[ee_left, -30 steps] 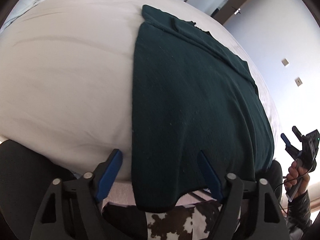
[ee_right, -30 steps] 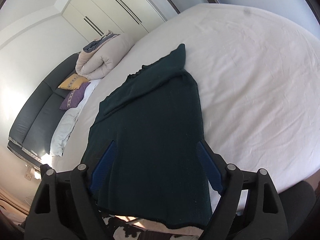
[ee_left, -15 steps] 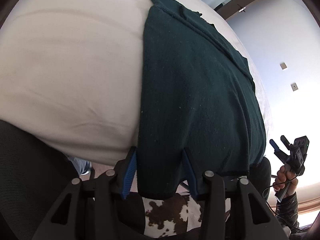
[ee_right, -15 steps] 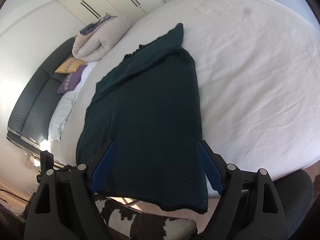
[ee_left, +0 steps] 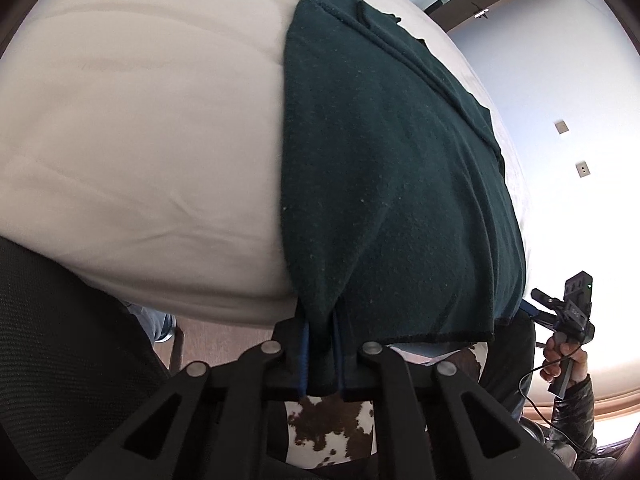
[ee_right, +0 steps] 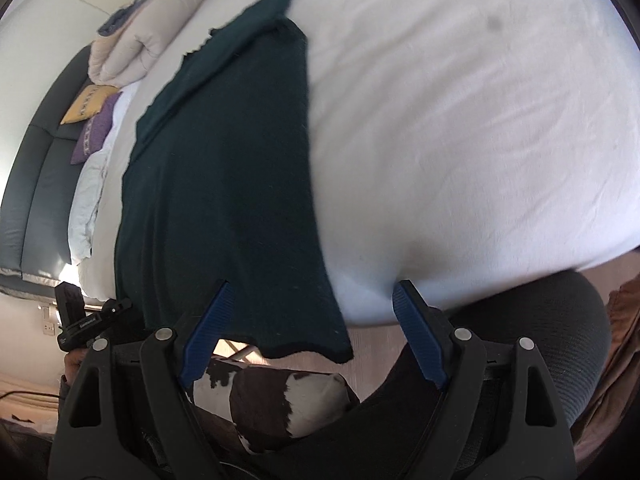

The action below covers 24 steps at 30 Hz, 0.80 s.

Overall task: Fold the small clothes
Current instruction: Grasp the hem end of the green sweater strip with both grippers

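Your left tool [ee_left: 320, 354] pinches the near hem corner of the dark green garment [ee_left: 384, 168], which lies flat on the white bed [ee_left: 140, 120] and overhangs its edge. Your right tool [ee_right: 312, 336] gapes wide, empty, around the other hem corner. A folded duvet [ee_right: 128, 48] and cushions [ee_right: 94, 112] sit beyond; a cowhide rug [ee_right: 272, 396] lies below.

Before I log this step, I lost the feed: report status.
Left gripper shut on dark green garment hem corner. Right gripper open, straddling the other corner. Garment flat on white bed, hem overhanging. Nothing in the way.
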### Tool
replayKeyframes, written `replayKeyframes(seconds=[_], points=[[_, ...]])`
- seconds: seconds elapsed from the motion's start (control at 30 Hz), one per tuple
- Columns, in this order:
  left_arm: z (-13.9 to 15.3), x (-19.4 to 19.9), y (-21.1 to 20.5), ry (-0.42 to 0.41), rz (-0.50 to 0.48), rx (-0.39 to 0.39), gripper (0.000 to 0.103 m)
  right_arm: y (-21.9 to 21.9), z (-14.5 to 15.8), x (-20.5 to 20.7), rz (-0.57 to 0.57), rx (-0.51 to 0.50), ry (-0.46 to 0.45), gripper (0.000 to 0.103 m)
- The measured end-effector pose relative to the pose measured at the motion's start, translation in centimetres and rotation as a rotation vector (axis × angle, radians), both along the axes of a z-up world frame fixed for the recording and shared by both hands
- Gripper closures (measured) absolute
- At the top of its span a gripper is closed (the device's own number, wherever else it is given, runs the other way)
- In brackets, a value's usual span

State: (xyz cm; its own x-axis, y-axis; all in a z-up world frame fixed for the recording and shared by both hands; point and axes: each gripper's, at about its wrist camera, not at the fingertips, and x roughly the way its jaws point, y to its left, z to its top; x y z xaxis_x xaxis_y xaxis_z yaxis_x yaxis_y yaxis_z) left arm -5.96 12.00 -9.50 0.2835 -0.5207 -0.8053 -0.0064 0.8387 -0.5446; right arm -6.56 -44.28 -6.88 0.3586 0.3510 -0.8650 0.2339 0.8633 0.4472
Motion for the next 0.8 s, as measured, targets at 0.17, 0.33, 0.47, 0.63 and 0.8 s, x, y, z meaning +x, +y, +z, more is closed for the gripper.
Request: replayKeyframes(seconds=[0.17, 0.33, 0.47, 0.63, 0.8], points=[[0.2, -0.1, 0.1, -0.007, -0.008, 0.0, 0.094, 0.6, -1.0, 0.9, 0.053, 0.004, 0.014, 0.021], [0.1, 0.0, -0.1, -0.009, -0.013, 0.004, 0.094, 0.0, -1.5, 0.9, 0.079, 0.011, 0.015, 0.036], [0.0, -0.1, -0.2, -0.011, -0.015, 0.007, 0.094, -0.8, -1.6, 0.6, 0.07, 0.042, 0.021, 0.051], [0.0, -0.1, -0.3, -0.01, -0.014, 0.005, 0.094, -0.1, -1.9, 0.5, 0.089, 0.058, 0.034, 0.054], [-0.1, -0.1, -0.4, -0.007, -0.025, 0.007, 0.094, -0.1, -2.1, 0.3, 0.093, 0.067, 0.029, 0.054]])
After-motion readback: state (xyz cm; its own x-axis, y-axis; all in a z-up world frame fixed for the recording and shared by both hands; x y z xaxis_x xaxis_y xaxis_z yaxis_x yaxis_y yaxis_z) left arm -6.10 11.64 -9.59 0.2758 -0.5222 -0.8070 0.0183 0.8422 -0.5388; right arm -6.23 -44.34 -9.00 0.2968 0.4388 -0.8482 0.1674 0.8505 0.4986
